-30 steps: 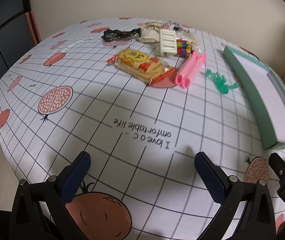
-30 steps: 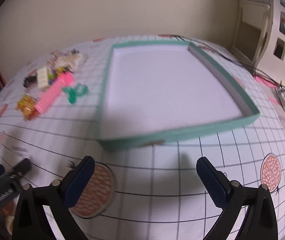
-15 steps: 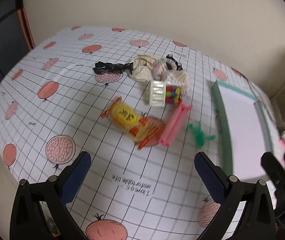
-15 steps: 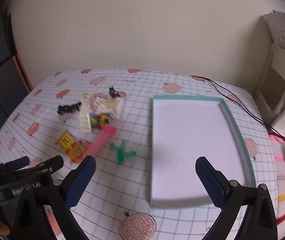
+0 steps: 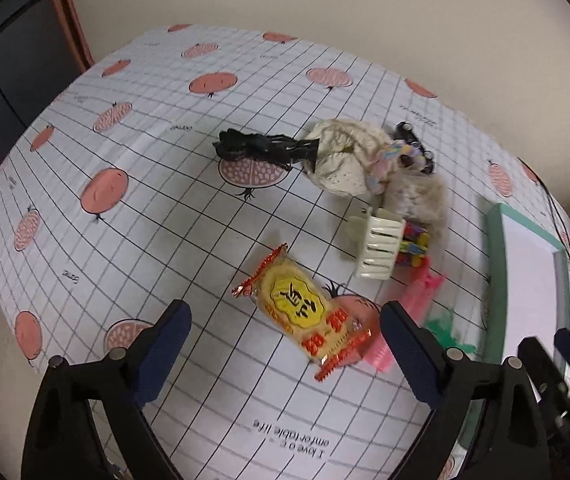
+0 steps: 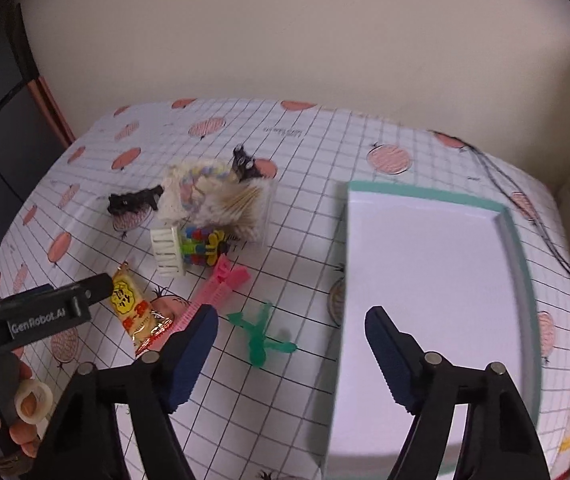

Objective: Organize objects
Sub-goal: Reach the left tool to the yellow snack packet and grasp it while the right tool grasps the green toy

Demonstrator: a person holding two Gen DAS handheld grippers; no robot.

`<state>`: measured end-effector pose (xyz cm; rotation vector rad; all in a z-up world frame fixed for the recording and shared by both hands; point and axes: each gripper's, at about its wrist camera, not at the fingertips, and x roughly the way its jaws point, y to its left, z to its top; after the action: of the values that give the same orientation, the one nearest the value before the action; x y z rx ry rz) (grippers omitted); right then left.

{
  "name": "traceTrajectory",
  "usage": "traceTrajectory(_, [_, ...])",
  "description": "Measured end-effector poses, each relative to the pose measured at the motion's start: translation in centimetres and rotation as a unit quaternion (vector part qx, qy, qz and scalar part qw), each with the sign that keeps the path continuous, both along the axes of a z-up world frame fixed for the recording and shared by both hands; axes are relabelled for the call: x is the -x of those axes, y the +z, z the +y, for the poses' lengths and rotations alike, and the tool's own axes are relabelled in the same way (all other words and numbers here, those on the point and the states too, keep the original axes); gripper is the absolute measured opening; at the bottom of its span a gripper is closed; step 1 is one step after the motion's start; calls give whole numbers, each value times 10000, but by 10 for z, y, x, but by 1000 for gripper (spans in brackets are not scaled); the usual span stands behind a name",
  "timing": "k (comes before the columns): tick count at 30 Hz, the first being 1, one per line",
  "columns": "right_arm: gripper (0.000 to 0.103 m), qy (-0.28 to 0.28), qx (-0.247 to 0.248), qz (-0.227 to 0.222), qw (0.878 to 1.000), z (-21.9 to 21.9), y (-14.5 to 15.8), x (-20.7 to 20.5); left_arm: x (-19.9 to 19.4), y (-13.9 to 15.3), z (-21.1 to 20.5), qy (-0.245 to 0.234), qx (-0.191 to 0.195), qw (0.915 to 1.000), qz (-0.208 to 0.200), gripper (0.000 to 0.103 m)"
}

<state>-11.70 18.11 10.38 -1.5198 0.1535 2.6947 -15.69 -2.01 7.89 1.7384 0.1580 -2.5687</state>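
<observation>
While both tongs hang above the surface (image 5: pixel 157 208) with nothing in them, the pile waits to be sorted. Left tongs (image 5: pixel 285 344) jaws wide apart, empty, over the snack packet (image 5: pixel 305 312). Right tongs (image 6: pixel 291 344) jaws also wide apart, empty, straddling the near left wall of the teal tray (image 6: pixel 521 264), which holds nothing visible.

Objects sit in a loose cluster left of the tray: snack packet nearest, pink hair clip (image 6: pixel 221 284) just beside it, green plastic clip (image 6: pixel 261 336) near the tray, cream claw clip (image 5: pixel 379 246) touching a multicoloured bead toy (image 6: pixel 203 246), clear bag of cotton swabs (image 6: pixel 241 208), cream lace scrunchie (image 5: pixel 341 156), black hair clip (image 5: pixel 261 146) furthest left, small black item (image 6: pixel 245 164) at the back.

Handling guess: packet is light, crinkly film, likely slippery, and the crackers inside probably break, so pinch across the short width at mid-body with light force, or take a crimped end. Pink clip is thin, stiff and lies flat, so grab across the narrow width. Claw clip is rigid, easy hold on the body. Scrunchie and swab bag are soft and will deform; bite deep. Green clip is small and low, risk of skidding on the slick cloth.
</observation>
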Motion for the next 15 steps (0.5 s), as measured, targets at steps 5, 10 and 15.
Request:
traceTrajectory(5, [71, 128, 127, -381, 9991, -9, -30, 11, 7, -28, 0, 175, -203, 9993, -248, 95])
traceTrajectory(10, [63, 251, 92, -635, 9976, -19, -53, 15, 9, -38, 1, 221, -124, 9994, -255, 87])
traceTrajectory(15, [62, 269, -42, -815, 9963, -26, -65, 19, 11, -46, 0, 356, -262, 9984, -343, 86])
